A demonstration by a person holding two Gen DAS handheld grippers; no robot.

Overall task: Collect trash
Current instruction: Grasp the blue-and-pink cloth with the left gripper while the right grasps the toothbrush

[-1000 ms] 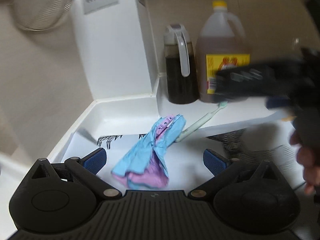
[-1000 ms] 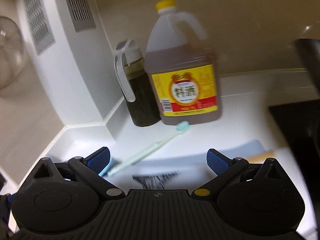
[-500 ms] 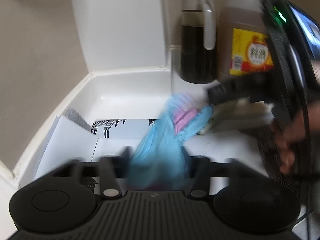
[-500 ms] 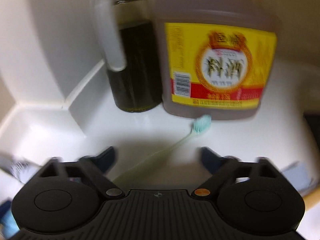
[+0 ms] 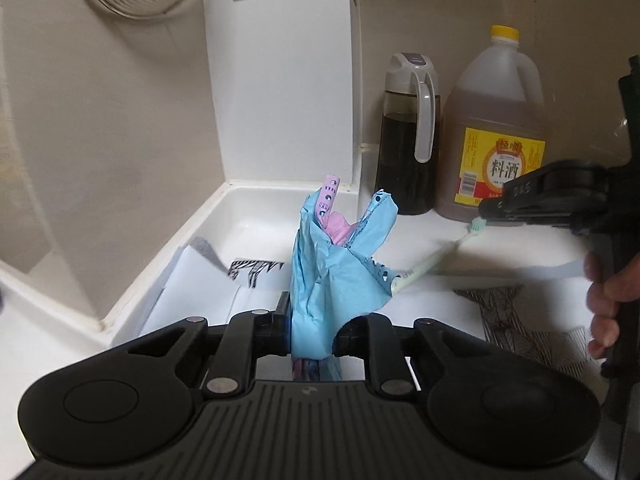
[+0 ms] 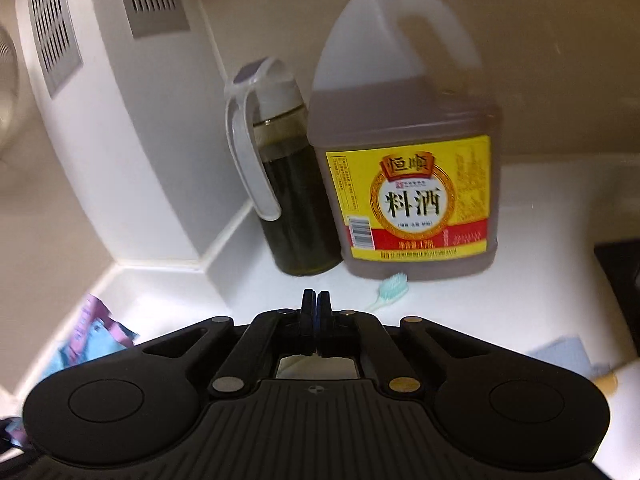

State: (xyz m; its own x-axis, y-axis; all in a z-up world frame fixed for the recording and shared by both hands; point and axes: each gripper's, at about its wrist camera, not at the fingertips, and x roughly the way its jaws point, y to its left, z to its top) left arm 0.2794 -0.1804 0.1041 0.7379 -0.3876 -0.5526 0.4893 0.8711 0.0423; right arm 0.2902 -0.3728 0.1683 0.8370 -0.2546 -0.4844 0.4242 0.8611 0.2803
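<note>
L gripper (image 5: 310,334) just closed, clamped on blue/pink wrapper (image 5: 336,272). R gripper (image 6: 316,312) just closed, empty. Behind toothbrush (image 6: 390,285): jug (image 6: 404,168) amber liquid, dispenser (image 6: 290,200) dark liquid.

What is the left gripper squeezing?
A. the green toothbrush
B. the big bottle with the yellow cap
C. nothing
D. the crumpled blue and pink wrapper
D: the left gripper has its pads pressed on the crumpled blue and pink wrapper, which sticks up between them.
</note>
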